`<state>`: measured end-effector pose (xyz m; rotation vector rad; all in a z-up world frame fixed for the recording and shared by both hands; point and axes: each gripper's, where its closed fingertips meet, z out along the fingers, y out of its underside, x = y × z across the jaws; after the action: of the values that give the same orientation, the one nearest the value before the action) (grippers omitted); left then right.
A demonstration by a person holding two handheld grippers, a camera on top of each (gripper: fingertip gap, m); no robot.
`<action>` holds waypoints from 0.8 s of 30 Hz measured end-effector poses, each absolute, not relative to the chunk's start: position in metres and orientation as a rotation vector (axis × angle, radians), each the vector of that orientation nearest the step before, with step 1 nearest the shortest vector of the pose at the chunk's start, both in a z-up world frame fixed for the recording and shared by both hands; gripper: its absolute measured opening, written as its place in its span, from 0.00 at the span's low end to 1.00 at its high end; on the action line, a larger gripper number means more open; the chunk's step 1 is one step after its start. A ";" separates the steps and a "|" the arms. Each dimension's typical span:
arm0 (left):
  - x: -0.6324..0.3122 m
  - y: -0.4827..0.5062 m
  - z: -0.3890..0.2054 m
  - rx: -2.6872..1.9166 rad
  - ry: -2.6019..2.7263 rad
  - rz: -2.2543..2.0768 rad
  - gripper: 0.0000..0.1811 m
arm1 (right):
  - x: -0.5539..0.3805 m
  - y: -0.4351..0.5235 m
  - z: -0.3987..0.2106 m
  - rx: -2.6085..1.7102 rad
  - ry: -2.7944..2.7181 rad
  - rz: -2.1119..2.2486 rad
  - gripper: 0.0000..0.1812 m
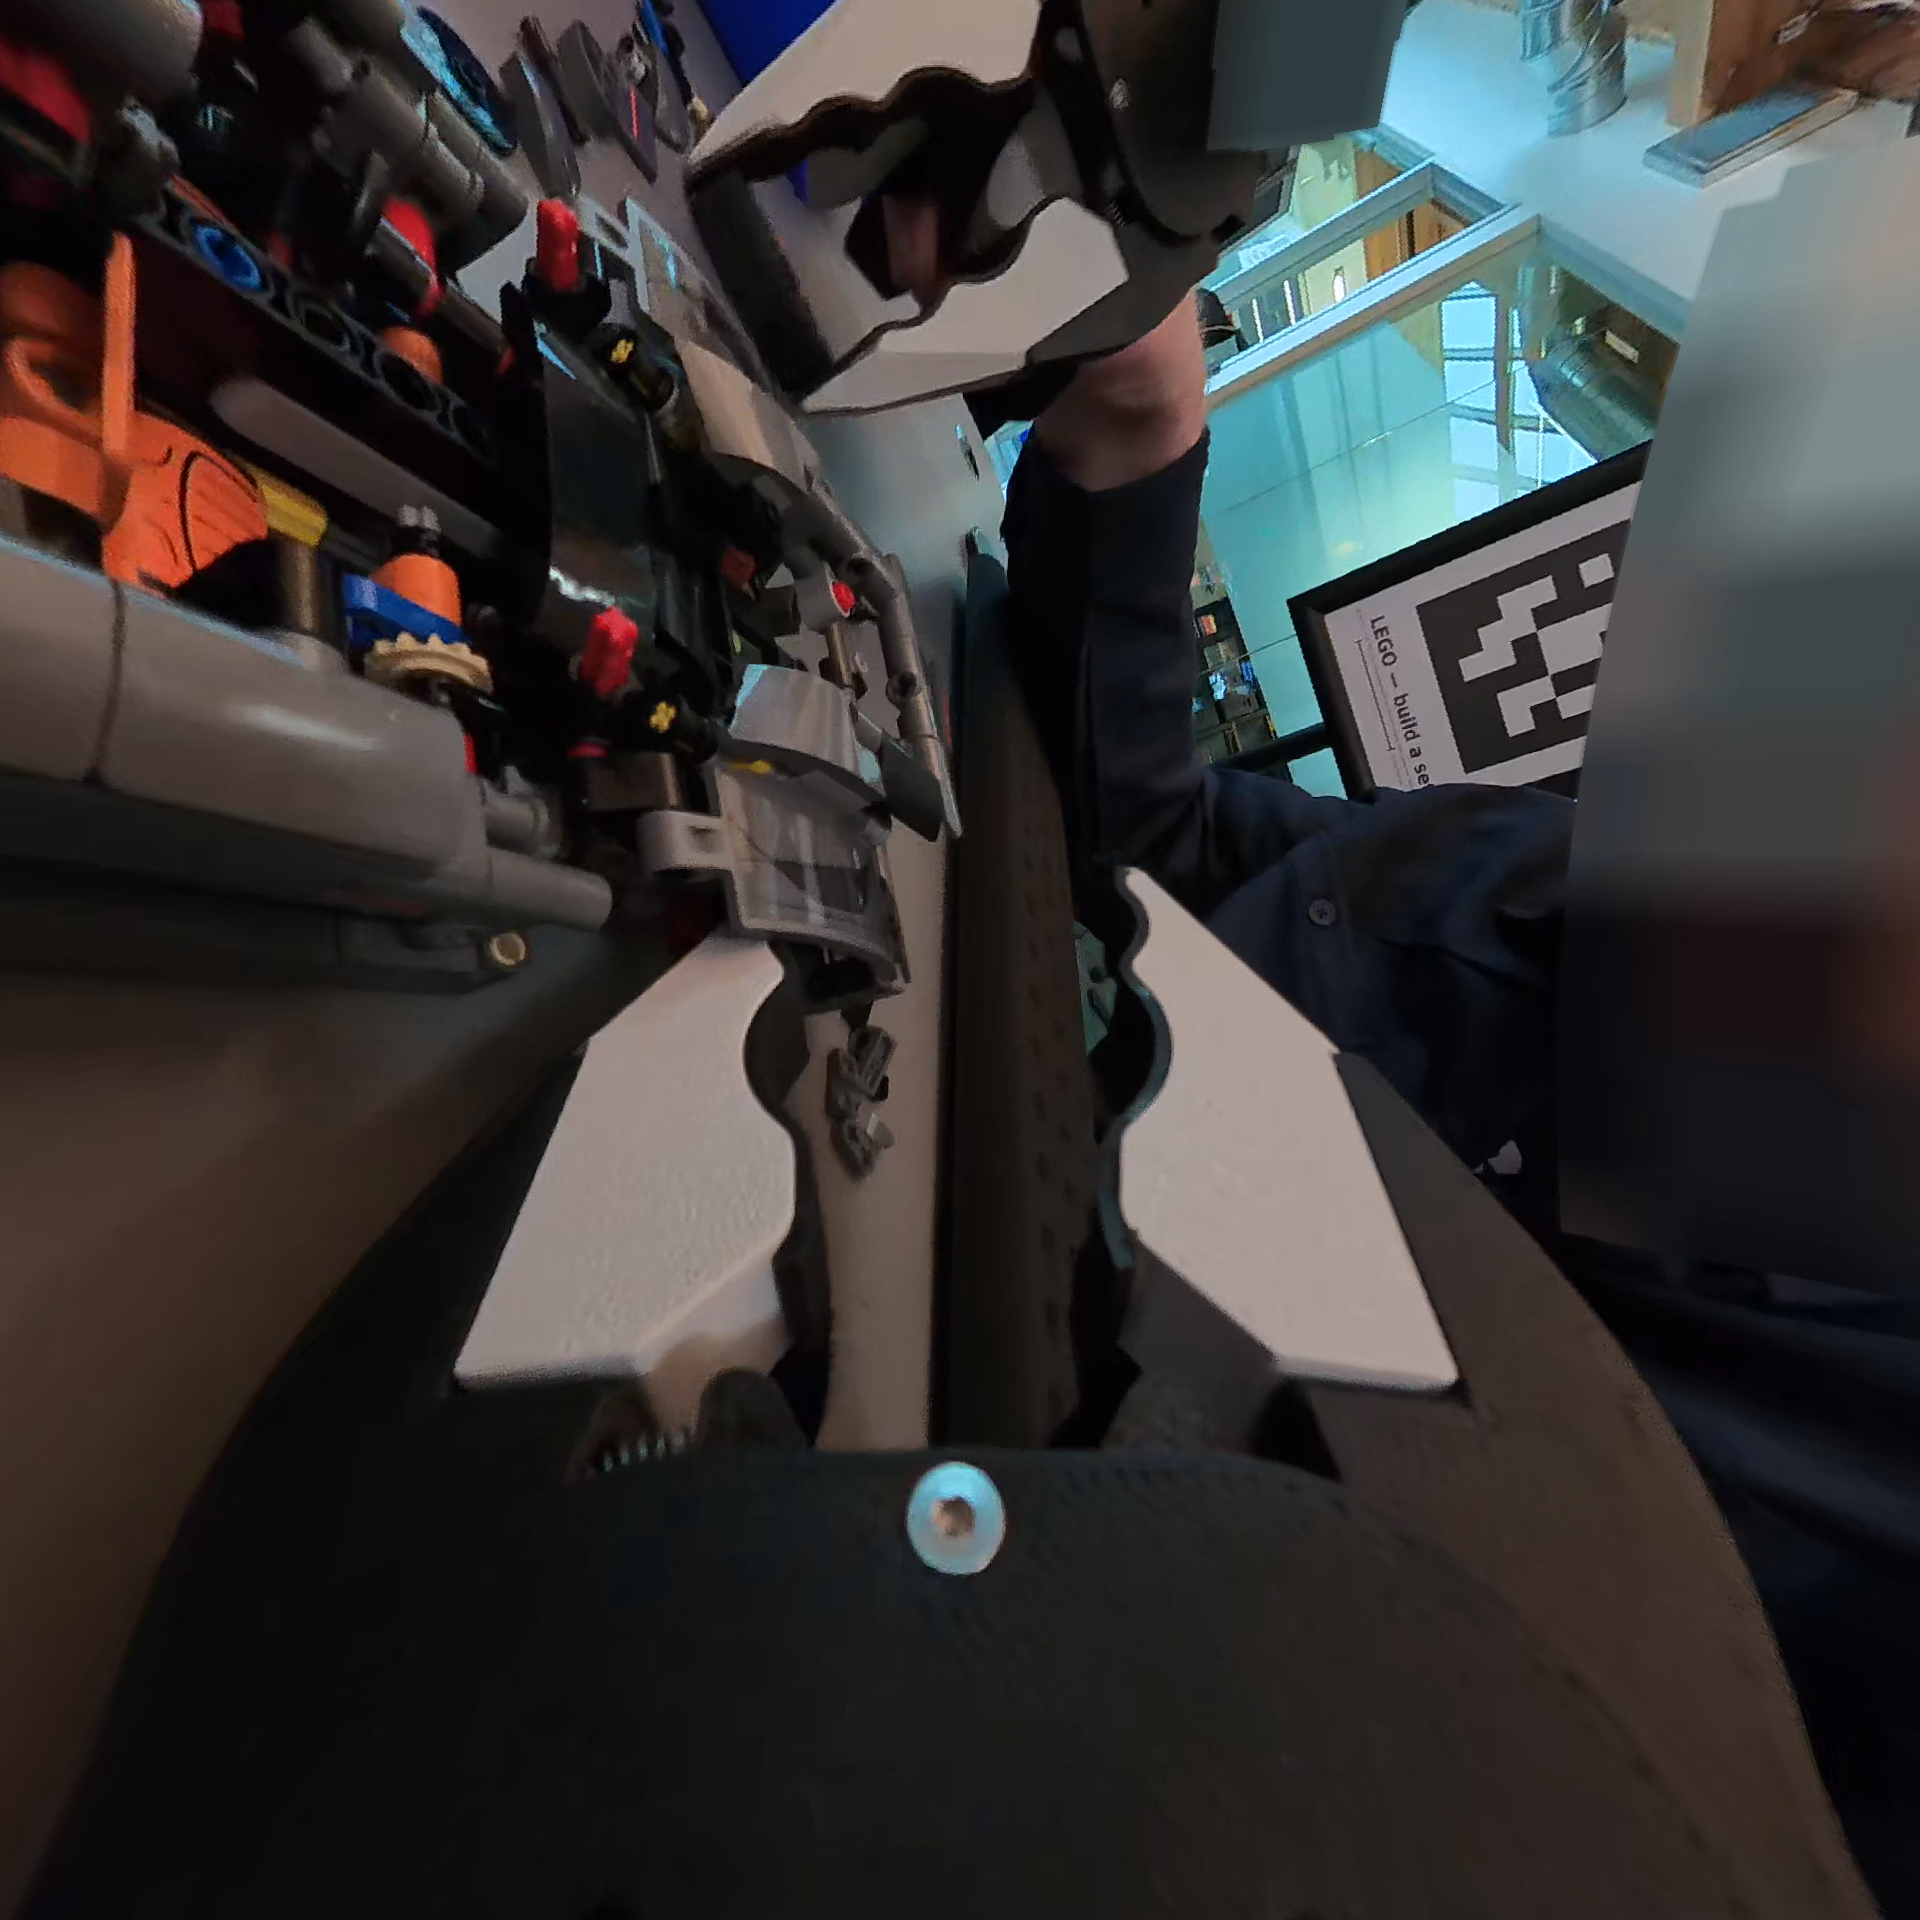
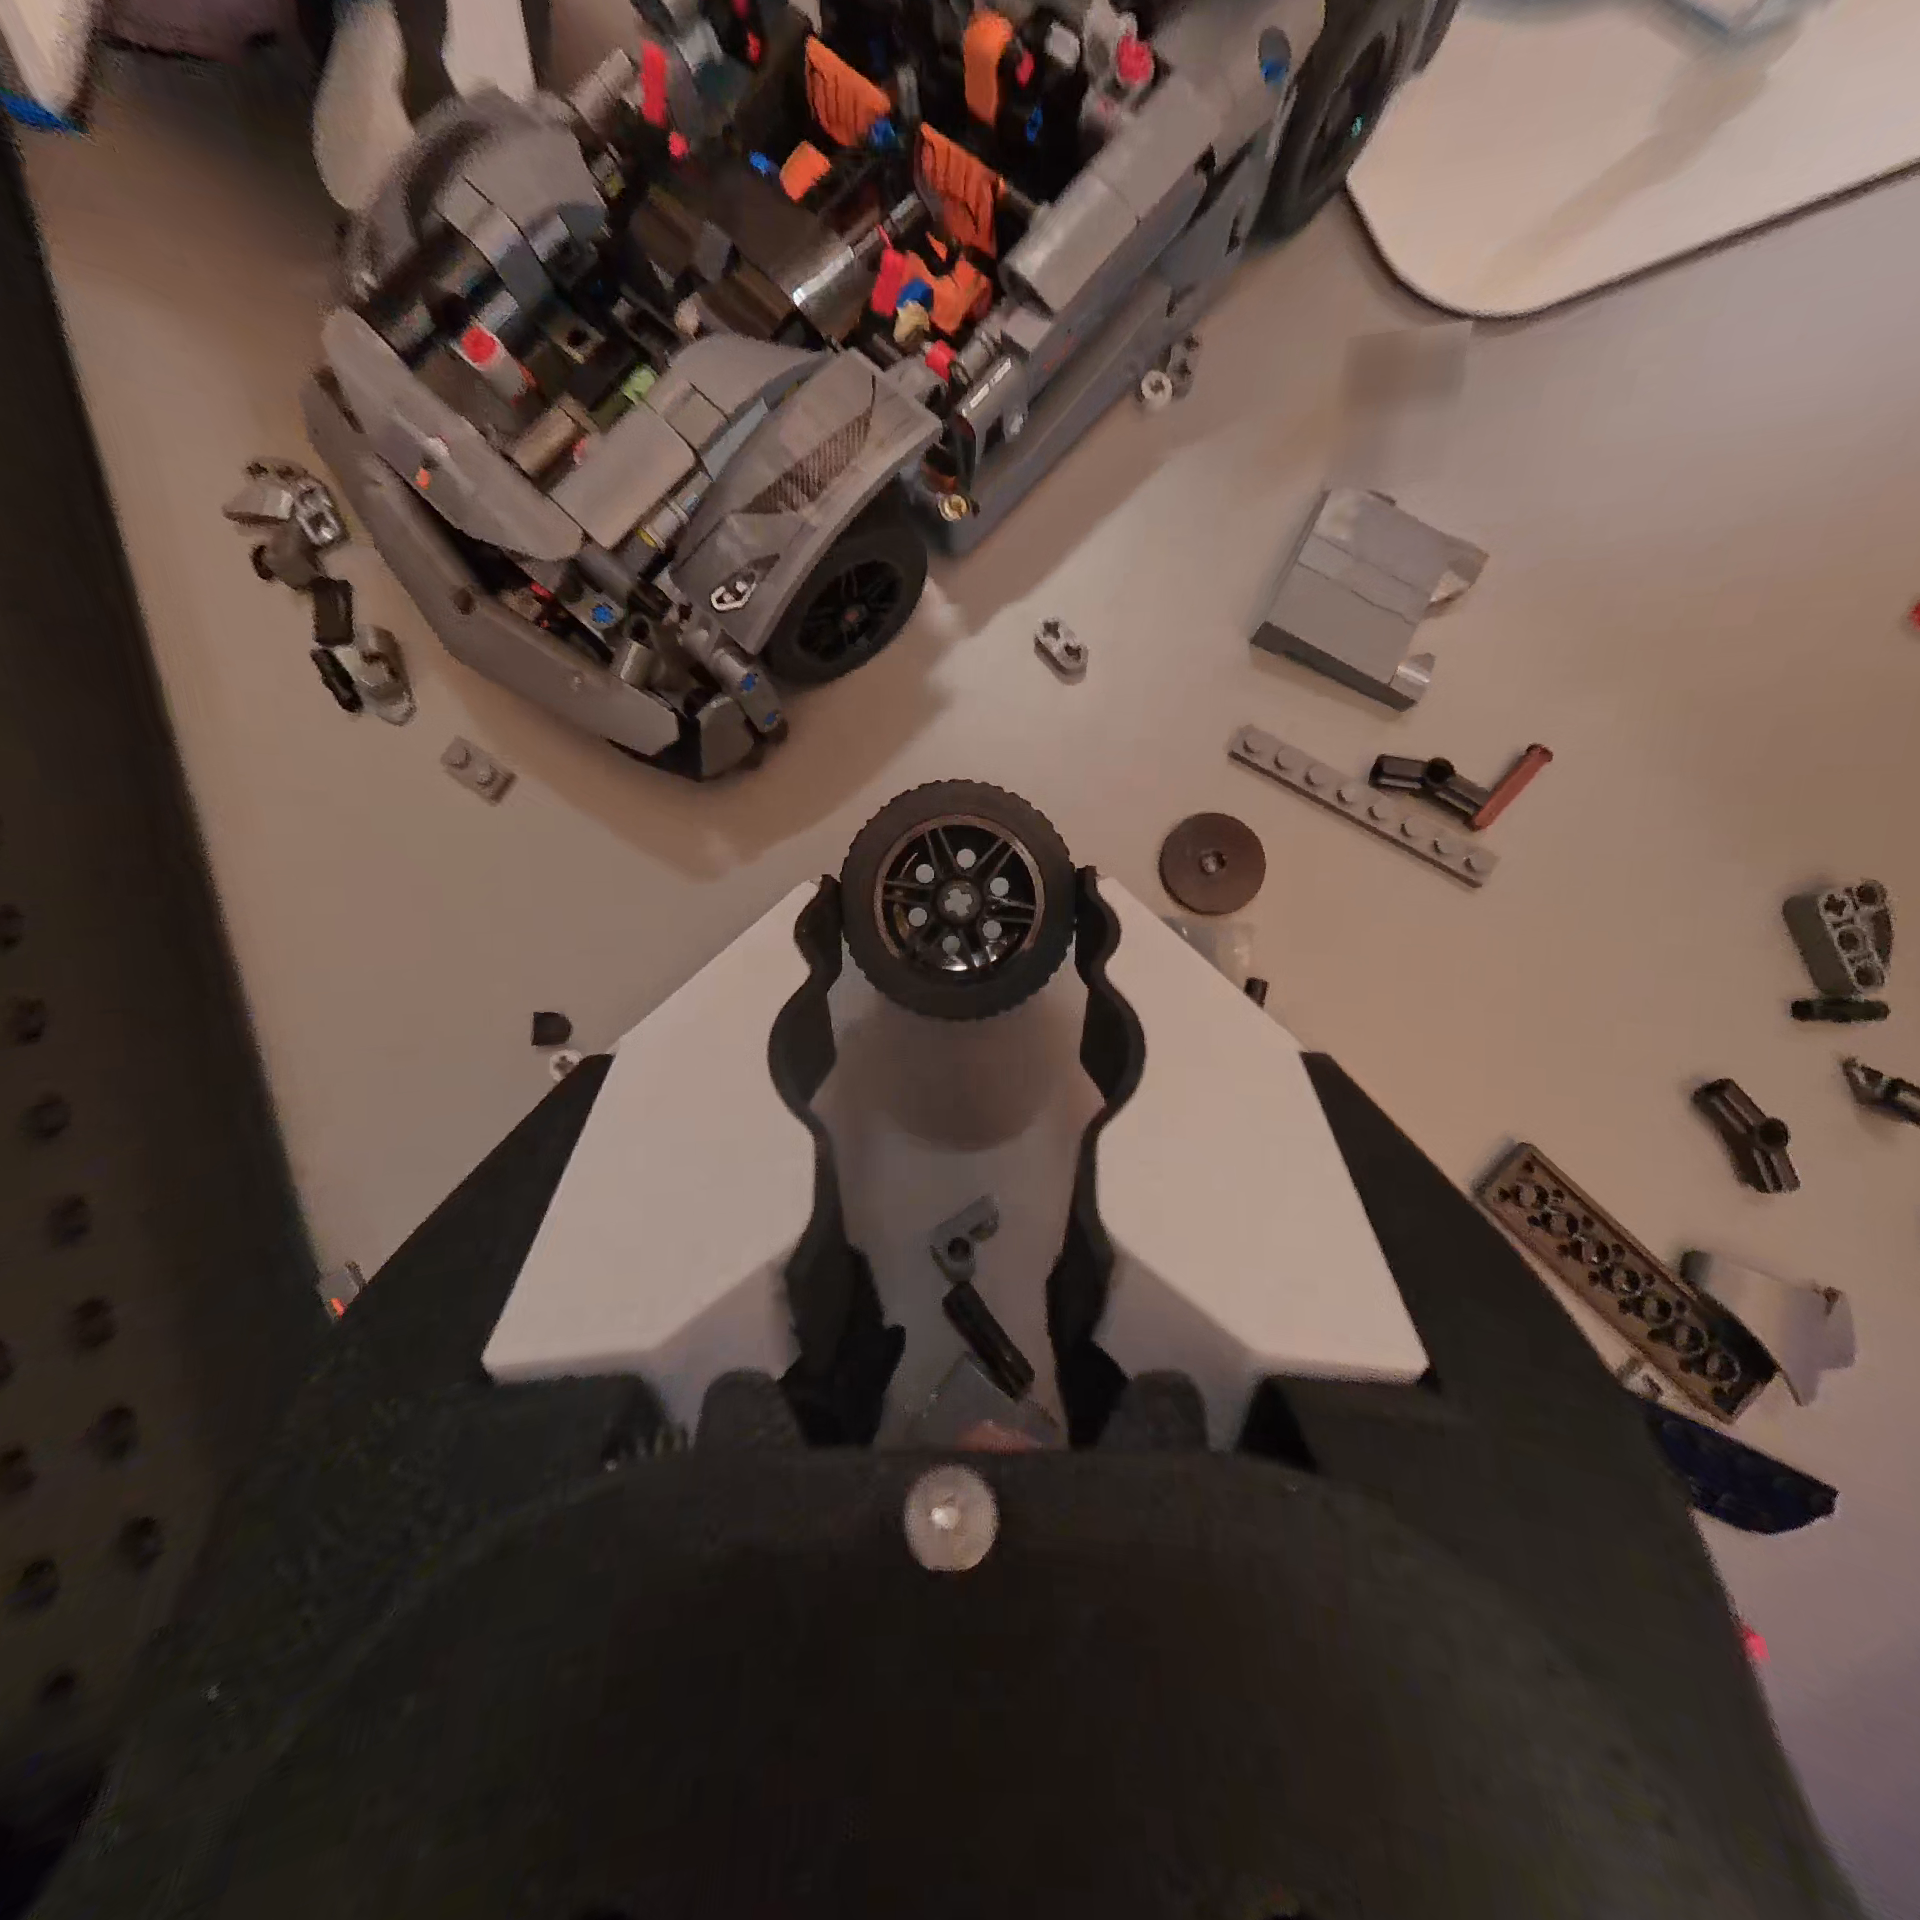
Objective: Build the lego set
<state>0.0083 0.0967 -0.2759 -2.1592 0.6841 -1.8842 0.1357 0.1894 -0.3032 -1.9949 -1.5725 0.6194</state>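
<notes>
Between the fingertips of the right gripper [image 2: 956, 909], at the centre of the right wrist view, a black wheel [image 2: 956, 909] is clamped by its tyre on both sides, hub facing the camera; the jaws are closed down only to the tyre's width. The grey lego car [image 2: 665, 416] is seen in the upper left of that frame on the pale table [image 2: 1143, 582], with one wheel already fitted at its near front corner, and loose parts, among them a long grey plate [image 2: 1361, 803] and a dark round disc [image 2: 1211, 861], are scattered at right. The step in hand is judged to be the mounting of this wheel. It would be done well if the hub were lined up square with an axle before being pushed on, and if the car were steadied from the other side so that it is not slid away. In the left wrist view the left gripper [image 1: 956, 1049] is held wide open with nothing gripped, close beside the car [image 1: 416, 582] at the left of the frame; whether it touches the car cannot be told. The right gripper [image 1: 914, 239] is seen at the top centre.
</notes>
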 end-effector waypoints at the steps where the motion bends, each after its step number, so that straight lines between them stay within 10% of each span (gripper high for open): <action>1: 0.006 0.096 -0.278 -2.186 0.681 -1.882 0.32 | 0.134 0.188 -0.300 -1.977 -1.569 0.642 0.24; 10: -0.027 0.091 -0.282 -2.240 0.671 -1.797 0.39 | 0.107 0.170 -0.254 -1.702 -1.565 0.664 0.24; 24: -0.017 0.072 -0.227 -1.893 1.023 -1.444 0.24 | -0.008 0.110 -0.222 -1.209 -1.713 0.108 0.24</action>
<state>-0.0167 0.0716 -0.2273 -1.8928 1.0228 -1.4437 -0.0083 0.1100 -0.2222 -1.2092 -1.7126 0.1077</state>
